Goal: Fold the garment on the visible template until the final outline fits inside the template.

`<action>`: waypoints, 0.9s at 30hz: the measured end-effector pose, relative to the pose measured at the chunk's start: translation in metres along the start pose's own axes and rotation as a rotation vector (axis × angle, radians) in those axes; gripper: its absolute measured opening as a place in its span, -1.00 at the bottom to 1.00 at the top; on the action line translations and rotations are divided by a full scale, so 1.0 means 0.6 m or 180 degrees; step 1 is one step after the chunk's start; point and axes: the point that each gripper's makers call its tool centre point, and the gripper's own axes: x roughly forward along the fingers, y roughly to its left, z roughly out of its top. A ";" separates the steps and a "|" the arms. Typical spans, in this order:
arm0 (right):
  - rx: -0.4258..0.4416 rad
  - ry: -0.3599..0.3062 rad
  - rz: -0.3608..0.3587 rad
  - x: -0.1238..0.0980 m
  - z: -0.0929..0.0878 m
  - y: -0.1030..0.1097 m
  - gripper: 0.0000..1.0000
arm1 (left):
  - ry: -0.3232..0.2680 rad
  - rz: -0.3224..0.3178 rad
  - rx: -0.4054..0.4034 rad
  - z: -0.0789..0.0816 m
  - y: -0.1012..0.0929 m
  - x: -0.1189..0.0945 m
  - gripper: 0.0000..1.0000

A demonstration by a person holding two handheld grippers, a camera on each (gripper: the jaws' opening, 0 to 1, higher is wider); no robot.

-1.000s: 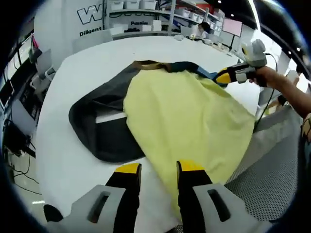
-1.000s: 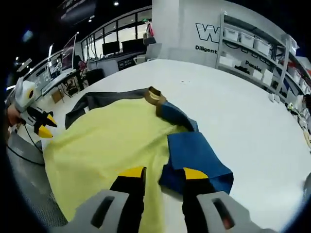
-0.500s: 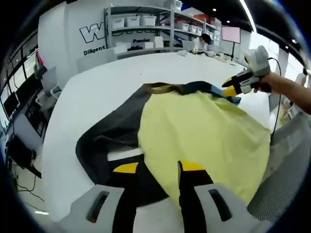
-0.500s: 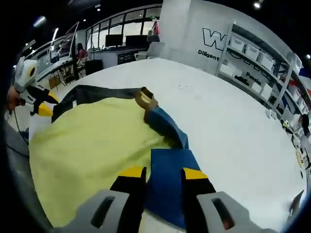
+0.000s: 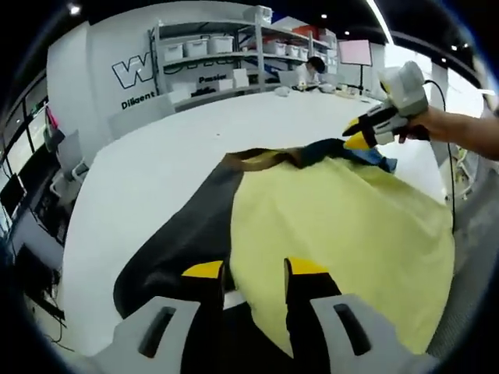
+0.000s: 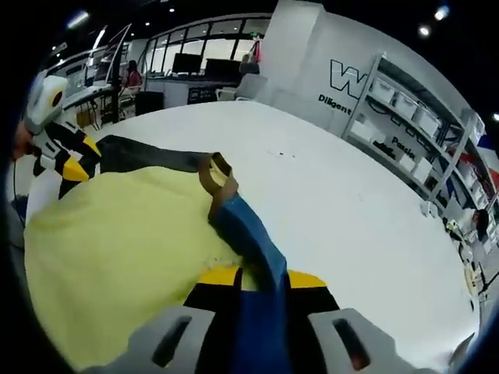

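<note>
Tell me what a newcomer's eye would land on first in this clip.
The big pale yellow panel of the garment, spread over a white table, with a dark grey sleeve on one side and a blue sleeve on the other. The blue sleeve runs between the right gripper's fingers. The left gripper hangs over the grey-yellow seam.

Left hand-held gripper (image 5: 248,269) — jaws parted, tilted down. Right hand-held gripper (image 6: 261,278) — jaws apart as well; in the left gripper view a hand (image 5: 421,129) holds it out on an extended forearm.
</note>
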 end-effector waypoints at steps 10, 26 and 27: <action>-0.0228 0.0070 0.0118 0.043 0.000 0.007 -0.94 | 0.0120 -0.0002 -0.0145 -0.017 0.009 0.046 -0.44; 0.0228 0.0005 0.0012 0.062 0.016 -0.052 -1.00 | 0.0093 -0.0036 -0.0473 -0.020 0.020 0.060 -0.43; 0.0226 0.0008 0.0014 0.063 0.015 -0.054 -1.00 | 0.0116 -0.0033 -0.0459 -0.023 0.020 0.062 -0.44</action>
